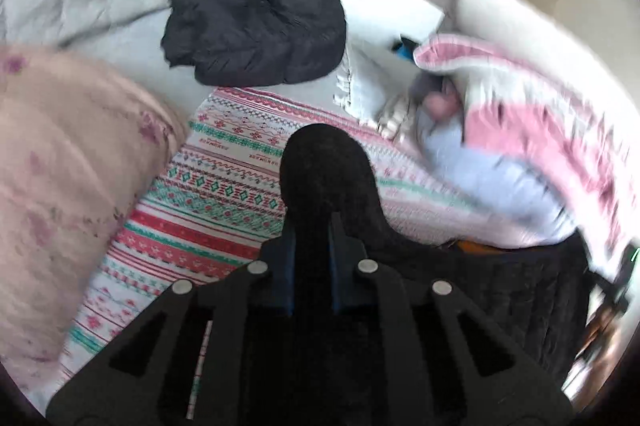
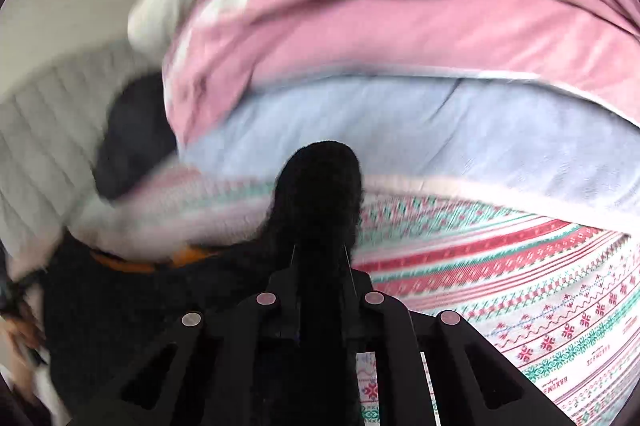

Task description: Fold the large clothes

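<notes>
A large black garment (image 1: 500,290) hangs between both grippers over the bed. In the left wrist view, my left gripper (image 1: 314,226) is shut on a bunched fold of it (image 1: 328,165), which bulges up past the fingertips; the rest trails off to the lower right. In the right wrist view, my right gripper (image 2: 320,254) is shut on another bunched fold of the black garment (image 2: 320,177), and the cloth runs off to the lower left (image 2: 140,306). An orange edge (image 2: 140,262) shows along the garment's top. The fingertips are hidden inside the fabric.
A patterned red, green and white sheet (image 1: 216,193) covers the bed below. A second black garment (image 1: 256,21) lies crumpled farther back. A pink floral quilt (image 1: 60,165) sits at left, and a pink-and-white blanket (image 1: 540,113) over light blue cloth (image 1: 480,177) at right.
</notes>
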